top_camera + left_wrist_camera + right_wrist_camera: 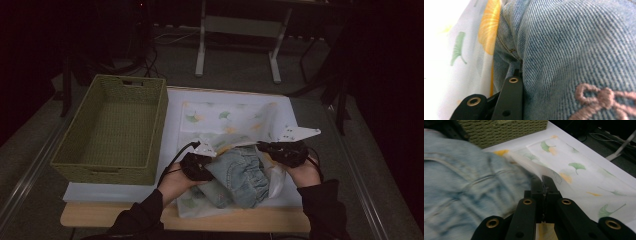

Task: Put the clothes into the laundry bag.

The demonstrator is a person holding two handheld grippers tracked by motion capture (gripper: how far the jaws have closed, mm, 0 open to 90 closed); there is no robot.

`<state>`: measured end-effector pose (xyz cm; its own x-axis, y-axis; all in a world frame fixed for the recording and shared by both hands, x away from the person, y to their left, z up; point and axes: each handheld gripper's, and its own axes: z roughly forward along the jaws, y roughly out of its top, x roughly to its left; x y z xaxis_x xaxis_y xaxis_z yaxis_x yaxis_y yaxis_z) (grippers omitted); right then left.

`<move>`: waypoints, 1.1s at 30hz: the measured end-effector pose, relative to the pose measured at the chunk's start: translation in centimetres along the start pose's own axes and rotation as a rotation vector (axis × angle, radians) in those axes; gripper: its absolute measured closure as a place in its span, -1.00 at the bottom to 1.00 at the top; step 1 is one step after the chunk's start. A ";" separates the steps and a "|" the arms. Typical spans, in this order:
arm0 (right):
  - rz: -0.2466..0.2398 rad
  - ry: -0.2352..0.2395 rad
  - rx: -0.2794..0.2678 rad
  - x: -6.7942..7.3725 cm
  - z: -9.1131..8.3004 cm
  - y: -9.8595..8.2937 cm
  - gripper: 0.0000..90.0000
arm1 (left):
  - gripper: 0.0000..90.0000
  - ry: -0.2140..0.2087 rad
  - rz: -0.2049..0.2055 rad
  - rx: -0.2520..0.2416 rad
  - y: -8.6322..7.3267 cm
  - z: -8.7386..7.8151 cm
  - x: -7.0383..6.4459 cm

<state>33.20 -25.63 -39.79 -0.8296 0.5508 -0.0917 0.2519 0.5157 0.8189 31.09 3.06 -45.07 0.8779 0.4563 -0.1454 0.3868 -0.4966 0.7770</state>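
- Denim garment (239, 176): lies bunched on the leaf-printed cloth (227, 120) at the near edge of the table (120, 216), between the two grippers.
- Left gripper (196, 167): positioned at the left side of the denim garment, in contact with it. In the left gripper view, one black jaw presses against a fold of the denim garment (574, 45); the second jaw is hidden by fabric, so the jaw opening cannot be determined.
- A pink embroidered bow (604, 100) is stitched on the denim.
- Right gripper (284, 151): positioned at the right side of the garment. In the right gripper view, the right gripper (543, 185) has its jaws together, pinching an edge of the leaf-printed cloth (584, 172).
- Green woven basket (115, 130): stands on the left part of the table, apart from the garment.
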 end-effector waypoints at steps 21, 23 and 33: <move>-0.049 0.027 -0.010 1.3 -0.1 1.0 0.98 | 0.67 0.245 -0.113 -0.037 2.8 0.5 2.4; -0.057 0.026 -0.006 1.5 -0.1 1.1 0.98 | 0.67 0.258 -0.124 -0.048 2.8 0.5 2.6; -0.090 0.076 0.011 2.7 0.4 1.2 0.99 | 0.68 0.407 -0.182 -0.139 4.3 0.1 3.4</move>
<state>31.48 -23.25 -39.25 -0.8841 0.4513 -0.1209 0.1800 0.5678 0.8032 35.80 2.38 -42.31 0.6062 0.7933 -0.0561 0.4585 -0.2910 0.8397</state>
